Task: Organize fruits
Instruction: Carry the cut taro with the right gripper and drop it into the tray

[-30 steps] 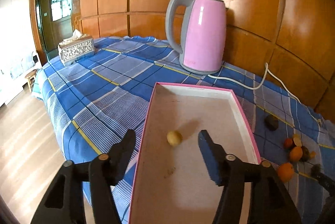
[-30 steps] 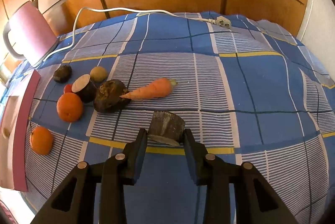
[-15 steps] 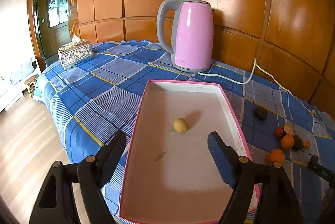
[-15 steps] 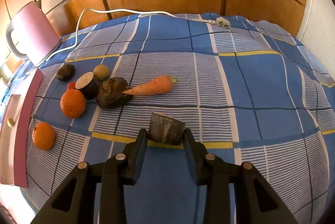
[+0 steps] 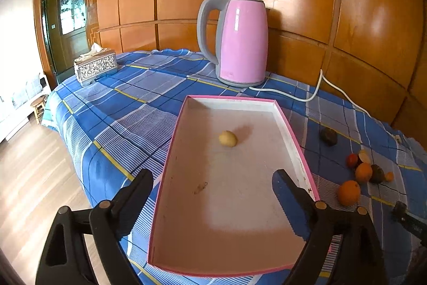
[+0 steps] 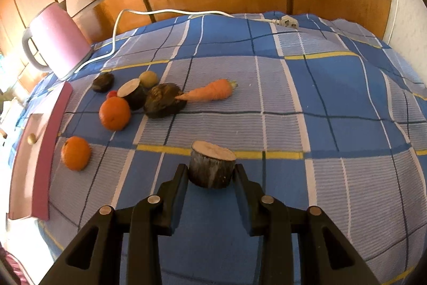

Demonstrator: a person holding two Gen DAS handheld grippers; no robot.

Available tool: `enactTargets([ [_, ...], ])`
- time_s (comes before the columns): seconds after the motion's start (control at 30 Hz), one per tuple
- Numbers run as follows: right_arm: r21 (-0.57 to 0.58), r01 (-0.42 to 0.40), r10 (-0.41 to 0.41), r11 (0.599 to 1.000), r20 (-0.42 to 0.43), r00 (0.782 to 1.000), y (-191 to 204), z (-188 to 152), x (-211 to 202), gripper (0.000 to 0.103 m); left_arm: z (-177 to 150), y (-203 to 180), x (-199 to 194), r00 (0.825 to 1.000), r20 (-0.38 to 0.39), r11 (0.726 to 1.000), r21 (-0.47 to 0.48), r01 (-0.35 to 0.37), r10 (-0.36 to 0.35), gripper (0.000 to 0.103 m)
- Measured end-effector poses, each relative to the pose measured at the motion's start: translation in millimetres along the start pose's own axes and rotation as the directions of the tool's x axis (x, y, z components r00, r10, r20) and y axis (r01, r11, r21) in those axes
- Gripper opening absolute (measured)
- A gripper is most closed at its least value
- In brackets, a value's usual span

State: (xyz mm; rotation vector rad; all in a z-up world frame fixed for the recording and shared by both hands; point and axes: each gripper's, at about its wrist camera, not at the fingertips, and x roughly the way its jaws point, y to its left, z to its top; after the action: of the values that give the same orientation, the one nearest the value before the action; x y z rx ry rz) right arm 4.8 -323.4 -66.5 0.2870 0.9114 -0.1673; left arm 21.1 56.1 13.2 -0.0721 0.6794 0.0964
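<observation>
Right gripper (image 6: 210, 177) clamped on dark cut stump piece (image 6: 212, 167), pale cut face up, one finger pressed to each side, piece right at fingertips above blue plaid cloth (image 6: 333, 103); contact with cloth unclear. Ahead and left of right gripper: carrot (image 6: 210, 95) lying with tip against dark round fruit (image 6: 165, 100); just left of that, halved dark fruit (image 6: 132, 94) showing white cut face, big orange (image 6: 114, 113) touching it, small red fruit (image 6: 112, 93) peeking behind, yellowish round fruit (image 6: 148, 79) and another dark lump (image 6: 103, 81) farther back. Second orange (image 6: 76, 153) alone, nearer, far left of fingers, close to pink tray (image 6: 49, 125) edge. Left gripper (image 5: 212, 185) spread wide, holding nothing, hovering over near half of pink tray; right finger just inside tray's right wall, left finger outside left wall over cloth. Small yellow fruit (image 5: 228, 138) in tray, straight ahead of left gripper, between finger lines, well apart from tips. Pink kettle (image 5: 236, 39) beyond tray's far end, white cord (image 5: 301, 98) trailing right. Tissue box (image 5: 95, 66) far ahead left.
</observation>
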Motion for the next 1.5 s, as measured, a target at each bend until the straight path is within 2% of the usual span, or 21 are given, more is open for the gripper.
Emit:
enactTargets([
  [0.23,-0.028,-0.085,0.084,0.996,-0.016,0.996,16.2,-13.3,-10.8,0.034,-2.6,-2.4,-0.4,1.000,-0.002,1.000,0.000,-0.003,0.003,0.095],
  [0.4,-0.063,-0.169,0.168,0.984,-0.024,0.985,37.5,-14.2,-15.8,0.034,-3.1,-3.3,-0.8,1.000,0.002,1.000,0.002,-0.010,0.010,0.095],
  [0.7,-0.184,-0.305,0.302,0.934,-0.042,0.952,90.8,-9.3,-29.9,0.034,-2.4,2.6,-2.3,1.000,0.016,1.000,-0.018,-0.025,0.025,0.096],
  [1.0,-0.283,-0.405,0.393,0.869,-0.102,0.914,144.2,-2.0,-32.0,0.034,0.5,15.0,-1.5,0.998,0.023,0.997,-0.064,-0.051,0.052,0.097],
  [1.17,-0.321,-0.454,0.430,0.831,-0.147,0.891,176.0,-0.1,-27.5,0.034,3.6,25.4,-1.6,0.996,0.035,0.992,-0.099,-0.083,0.087,0.098],
  [1.3,-0.357,-0.474,0.438,0.805,-0.181,0.881,204.5,-0.3,-22.0,0.035,5.6,35.0,0.5,0.994,0.030,0.987,-0.126,-0.103,0.108,0.098],
  [1.5,-0.414,-0.466,0.414,0.782,-0.214,0.885,241.4,-4.6,-6.0,0.035,8.7,47.3,4.4,0.992,0.021,0.980,-0.158,-0.122,0.127,0.098],
])
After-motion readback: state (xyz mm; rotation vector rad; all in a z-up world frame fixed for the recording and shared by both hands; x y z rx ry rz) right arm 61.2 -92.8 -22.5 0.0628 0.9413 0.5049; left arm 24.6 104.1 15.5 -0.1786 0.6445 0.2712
